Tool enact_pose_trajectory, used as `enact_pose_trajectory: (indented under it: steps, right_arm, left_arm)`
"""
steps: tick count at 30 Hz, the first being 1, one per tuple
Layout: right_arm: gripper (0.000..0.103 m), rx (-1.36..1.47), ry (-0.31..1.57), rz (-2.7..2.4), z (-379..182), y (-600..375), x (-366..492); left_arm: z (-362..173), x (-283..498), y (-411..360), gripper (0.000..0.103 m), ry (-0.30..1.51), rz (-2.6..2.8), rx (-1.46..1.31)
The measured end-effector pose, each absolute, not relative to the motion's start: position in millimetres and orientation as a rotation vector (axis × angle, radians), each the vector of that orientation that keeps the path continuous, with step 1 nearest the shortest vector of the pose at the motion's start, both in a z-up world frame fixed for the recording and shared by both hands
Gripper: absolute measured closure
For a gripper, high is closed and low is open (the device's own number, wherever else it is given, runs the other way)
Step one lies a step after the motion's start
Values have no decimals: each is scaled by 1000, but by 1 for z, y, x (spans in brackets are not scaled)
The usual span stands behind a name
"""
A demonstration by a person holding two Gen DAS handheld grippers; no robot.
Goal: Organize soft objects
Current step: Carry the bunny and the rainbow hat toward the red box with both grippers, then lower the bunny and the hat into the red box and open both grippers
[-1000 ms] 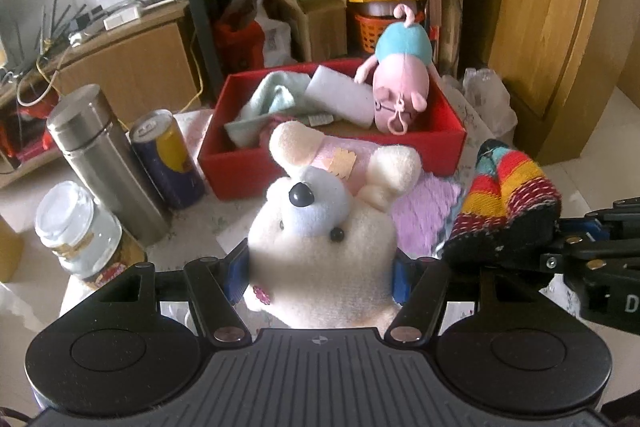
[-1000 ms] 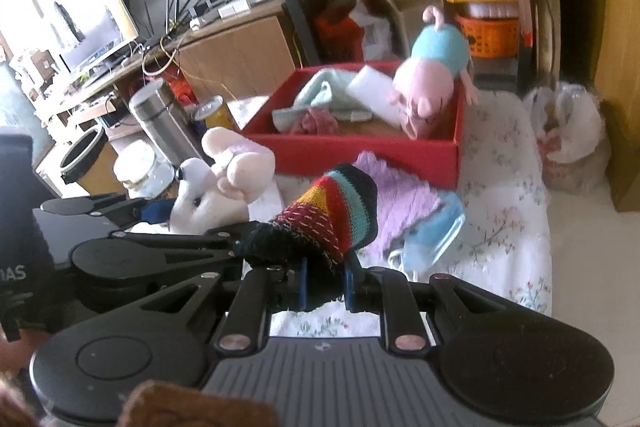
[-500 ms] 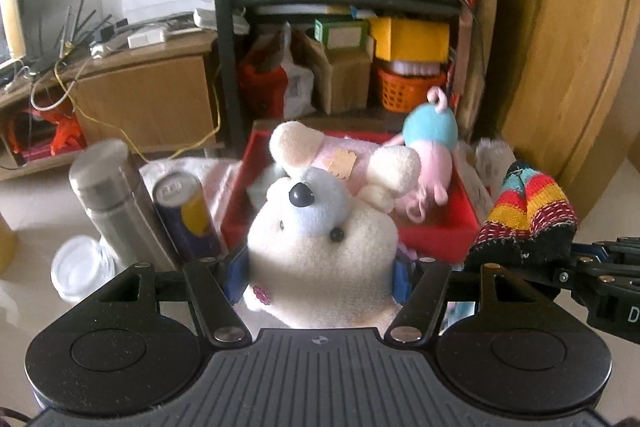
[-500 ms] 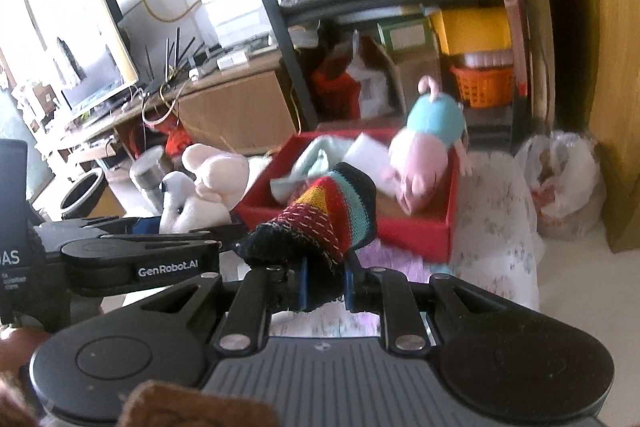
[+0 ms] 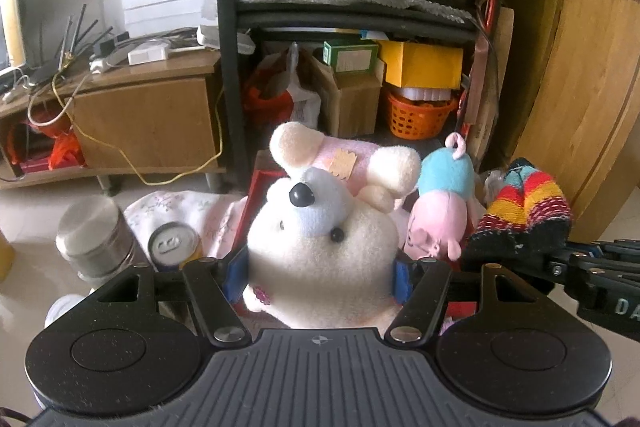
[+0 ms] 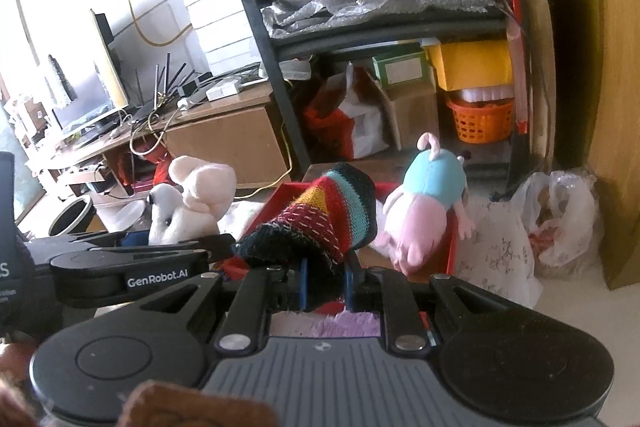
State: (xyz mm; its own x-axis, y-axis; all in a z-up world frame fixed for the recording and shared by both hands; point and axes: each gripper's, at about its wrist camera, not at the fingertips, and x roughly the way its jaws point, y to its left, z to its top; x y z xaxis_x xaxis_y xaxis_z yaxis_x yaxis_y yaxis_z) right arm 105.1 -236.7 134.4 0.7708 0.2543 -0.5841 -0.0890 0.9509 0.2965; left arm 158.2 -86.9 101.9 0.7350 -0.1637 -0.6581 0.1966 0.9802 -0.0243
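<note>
1. Your left tool (image 5: 320, 273) holds the white plush mouse (image 5: 320, 239); your right tool (image 6: 324, 285) is clamped narrow on the striped knit sock (image 6: 320, 223).
2. Beyond both sits the red box (image 6: 452, 251), with the pink pig toy (image 6: 420, 211) against its right side.
3. Carry both over the box rim, releasing only above free space.

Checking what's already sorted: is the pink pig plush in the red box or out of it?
In. The pink pig plush lies head-down inside the red box, leaning on its wall.
</note>
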Motion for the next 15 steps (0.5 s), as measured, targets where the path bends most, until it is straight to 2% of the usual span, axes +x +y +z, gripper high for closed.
enact_pose_trajectory:
  steps: [15]
  right_arm:
    - [103,246,710,144,104,-232,205]
  left_arm:
    - [76,240,-96,35,766,-163,23]
